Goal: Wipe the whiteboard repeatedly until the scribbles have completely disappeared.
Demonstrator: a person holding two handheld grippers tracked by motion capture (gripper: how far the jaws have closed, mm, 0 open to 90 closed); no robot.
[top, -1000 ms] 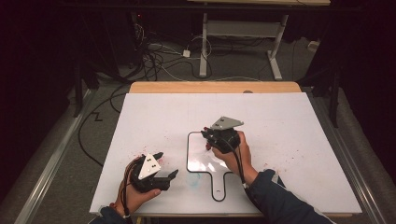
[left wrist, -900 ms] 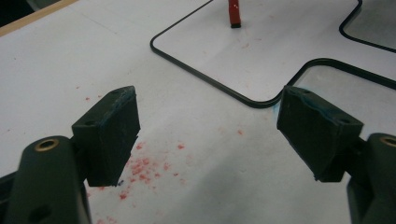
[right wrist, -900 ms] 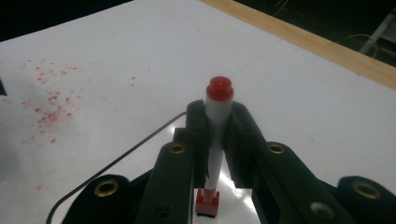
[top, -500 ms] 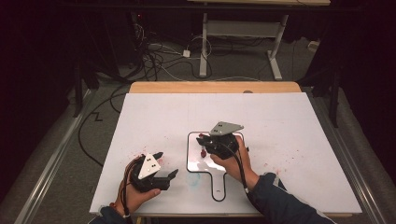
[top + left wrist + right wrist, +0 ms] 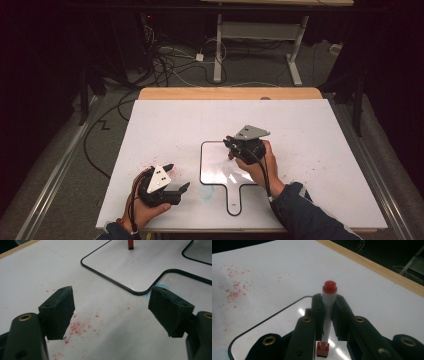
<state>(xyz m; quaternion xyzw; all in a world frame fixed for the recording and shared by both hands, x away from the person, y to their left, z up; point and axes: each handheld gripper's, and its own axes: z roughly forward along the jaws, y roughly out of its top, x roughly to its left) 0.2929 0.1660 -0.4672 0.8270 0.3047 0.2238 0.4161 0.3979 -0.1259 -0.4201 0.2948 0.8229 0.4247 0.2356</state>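
Since a second ago the right gripper (image 5: 231,145) has drawn back toward the person, from the far edge of the small whiteboard (image 5: 212,170) to over its middle; the left gripper (image 5: 176,176) stays put. Nearest, at seven o'clock on the desk (image 5: 310,130), the left gripper's jaws stand wide apart and hold nothing, hovering above red specks (image 5: 77,327) just beside the board's black-rimmed corner. Farther in, toward the centre, the right gripper's jaws are closed narrow around a white marker (image 5: 327,315) with a red cap (image 5: 329,287), its red and black tip (image 5: 322,350) at the board's surface. Cables (image 5: 170,65) lie on the floor at twelve o'clock.
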